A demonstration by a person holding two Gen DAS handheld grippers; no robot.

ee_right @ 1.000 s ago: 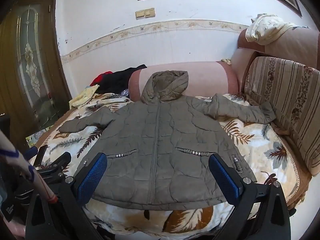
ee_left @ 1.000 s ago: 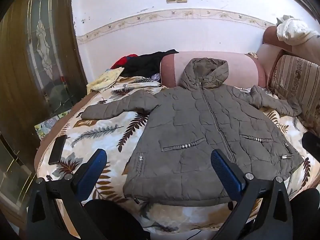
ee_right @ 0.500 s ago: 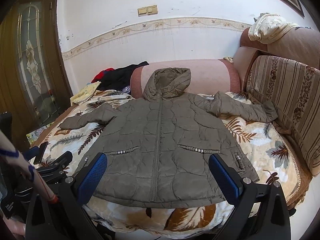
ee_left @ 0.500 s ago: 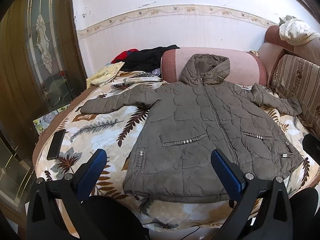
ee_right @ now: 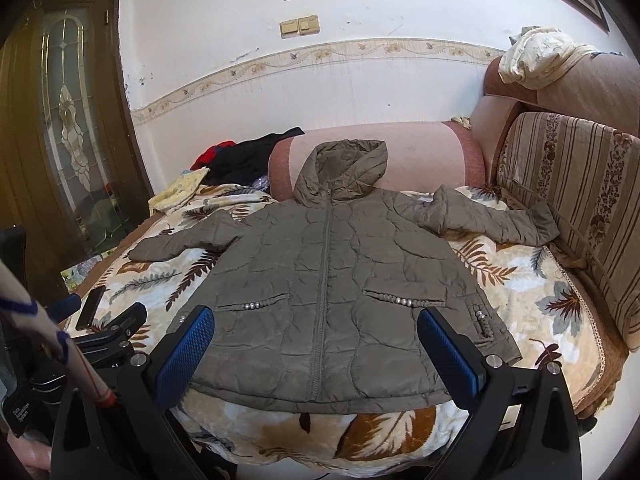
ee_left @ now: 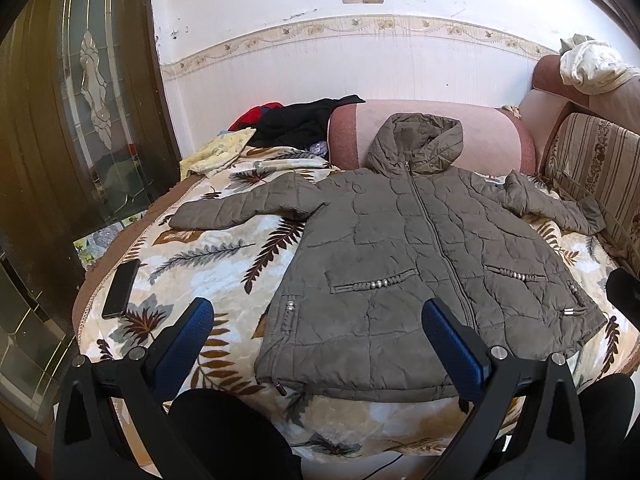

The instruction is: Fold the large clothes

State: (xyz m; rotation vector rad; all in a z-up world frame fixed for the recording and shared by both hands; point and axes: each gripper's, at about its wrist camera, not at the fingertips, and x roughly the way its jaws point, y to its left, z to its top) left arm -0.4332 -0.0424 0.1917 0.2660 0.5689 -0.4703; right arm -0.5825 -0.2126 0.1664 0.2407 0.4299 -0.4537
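**A:** so what are the tongs doing?

**B:** both spread wide, nothing in them. The left gripper (ee_left: pixel 318 338) and right gripper (ee_right: pixel 316 344) hang just short of the hem, not touching.

**A:** and the jacket?

**B:** the olive quilted jacket (ee_left: pixel 424 256) lies flat, zipped, front up on the leaf-print blanket (ee_left: pixel 224 256), sleeves out to both sides, hood up against the pink bolster (ee_right: pixel 420 152). A phone (ee_left: pixel 120 288) sits near the blanket's left edge, well apart from it.
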